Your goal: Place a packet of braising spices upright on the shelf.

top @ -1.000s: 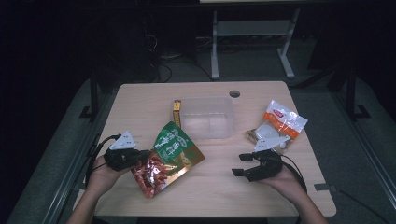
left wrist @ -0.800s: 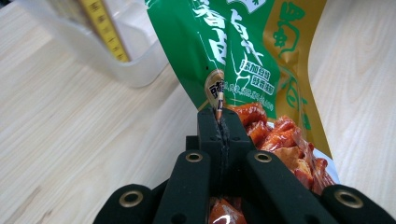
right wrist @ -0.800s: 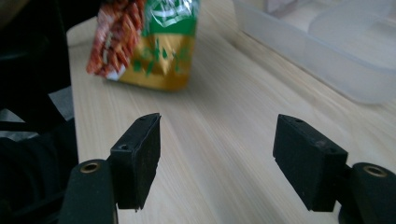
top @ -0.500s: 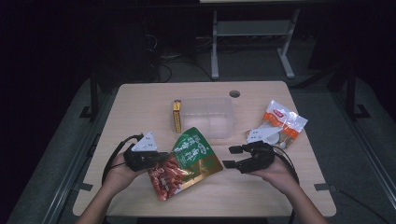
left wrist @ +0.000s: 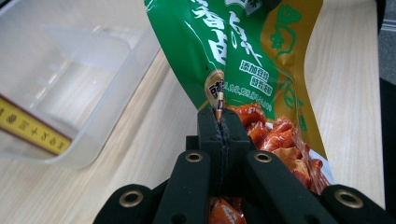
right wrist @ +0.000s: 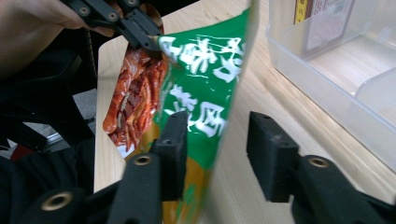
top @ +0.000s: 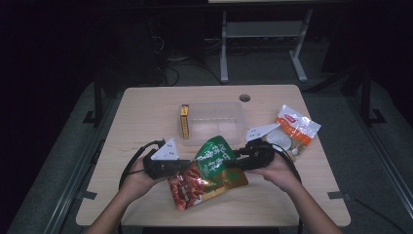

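Left gripper (left wrist: 219, 122) pinches the green snack bag's (left wrist: 243, 60) edge, lifted at centre frame before the clear container (top: 214, 122). Right gripper (right wrist: 217, 135), jaws just closing, straddles the opposite edge unclamped; seat it squarely before lifting.

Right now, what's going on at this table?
A person is handling a green snack bag with two handheld grippers. The left gripper is shut on the bag's edge and holds it up off the wooden table. The right gripper straddles the opposite edge; its jaws have just been closing but don't press it yet. A clear plastic container sits just behind, with a yellow box beside it and a white-orange packet to the right.
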The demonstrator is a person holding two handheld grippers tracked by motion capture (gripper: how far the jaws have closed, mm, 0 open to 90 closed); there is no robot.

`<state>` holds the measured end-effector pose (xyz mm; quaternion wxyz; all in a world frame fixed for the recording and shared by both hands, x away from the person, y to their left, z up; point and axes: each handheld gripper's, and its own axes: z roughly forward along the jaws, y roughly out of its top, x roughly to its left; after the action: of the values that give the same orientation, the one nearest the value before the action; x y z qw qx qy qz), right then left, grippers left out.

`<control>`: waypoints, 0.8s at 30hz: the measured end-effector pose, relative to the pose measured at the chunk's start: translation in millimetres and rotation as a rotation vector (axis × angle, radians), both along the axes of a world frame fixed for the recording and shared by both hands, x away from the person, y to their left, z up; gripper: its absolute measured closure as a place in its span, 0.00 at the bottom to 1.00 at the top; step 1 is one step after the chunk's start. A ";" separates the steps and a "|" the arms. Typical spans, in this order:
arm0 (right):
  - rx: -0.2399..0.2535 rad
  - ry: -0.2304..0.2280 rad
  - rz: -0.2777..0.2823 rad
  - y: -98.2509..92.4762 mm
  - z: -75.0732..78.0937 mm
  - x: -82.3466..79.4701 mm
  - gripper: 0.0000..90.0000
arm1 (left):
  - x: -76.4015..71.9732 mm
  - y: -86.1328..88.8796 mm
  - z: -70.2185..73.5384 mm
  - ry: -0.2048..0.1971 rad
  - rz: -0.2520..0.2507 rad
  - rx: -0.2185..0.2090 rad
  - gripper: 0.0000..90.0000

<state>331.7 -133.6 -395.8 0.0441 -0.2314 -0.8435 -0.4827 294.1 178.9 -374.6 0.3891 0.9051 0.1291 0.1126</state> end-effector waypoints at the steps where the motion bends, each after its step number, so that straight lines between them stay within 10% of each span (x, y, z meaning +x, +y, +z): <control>1: -0.006 0.003 0.006 -0.6 -0.8 0.8 0.70 | -0.9 -0.3 0.3 -0.004 -0.008 0.000 1.00; 14: -0.007 0.020 0.085 -3.6 -4.2 1.2 0.99 | -4.4 2.7 1.2 -0.014 -0.034 -0.025 1.00; 24: 0.049 0.037 0.143 -6.6 -1.4 -0.1 1.00 | 0.1 9.9 -1.1 0.009 -0.046 -0.061 1.00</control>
<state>331.6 -140.2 -397.2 0.0999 -0.1783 -0.8448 -0.4945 294.2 188.8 -375.7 0.4183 0.8961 0.1132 0.0958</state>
